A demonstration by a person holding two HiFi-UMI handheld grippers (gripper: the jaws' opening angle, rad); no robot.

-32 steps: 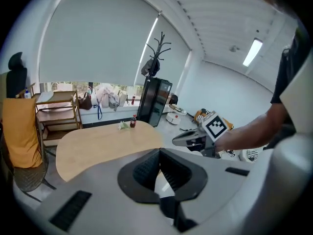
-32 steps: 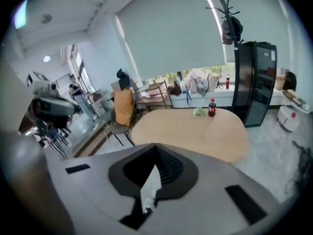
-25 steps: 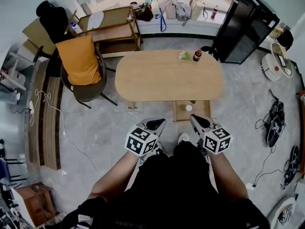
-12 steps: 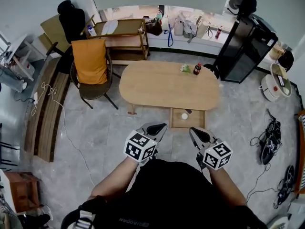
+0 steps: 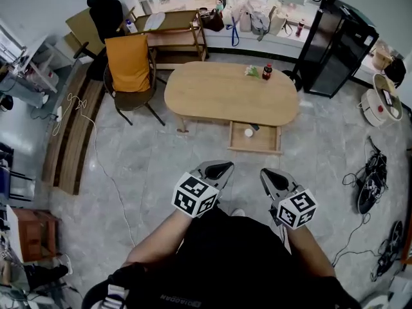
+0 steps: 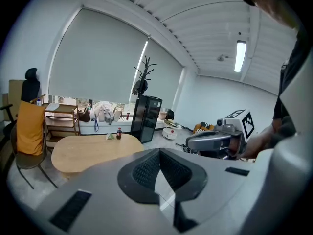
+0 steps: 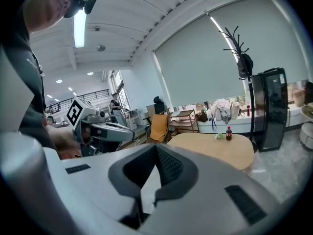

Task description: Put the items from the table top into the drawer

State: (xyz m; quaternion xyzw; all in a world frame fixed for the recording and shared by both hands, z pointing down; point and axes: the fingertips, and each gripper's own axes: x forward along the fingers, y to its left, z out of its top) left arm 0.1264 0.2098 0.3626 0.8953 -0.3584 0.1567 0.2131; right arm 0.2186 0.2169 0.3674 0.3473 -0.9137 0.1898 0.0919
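Both grippers now have a wider strip of bare floor ahead of them than a second ago, and the table sits smaller and higher in the head view. Closest in, the left gripper [image 5: 221, 167] and right gripper [image 5: 270, 174] ride side by side before the person's body, each with its jaws pressed together on nothing. Past the floor, the drawer [image 5: 254, 150] hangs open under the table's near edge, holding a small white round thing [image 5: 248, 132] and a dark scrap [image 5: 257, 127], both too small to name. On the table [image 5: 212, 95], at its far edge and well apart from the drawer, a dark bottle [image 5: 267, 72] stands just beside a green packet [image 5: 252, 72]. This looks like a gap between trips: next comes closing in, reaching across and parting one pair of jaws around the bottle or packet. In both gripper views the drawer is hard to pick out.
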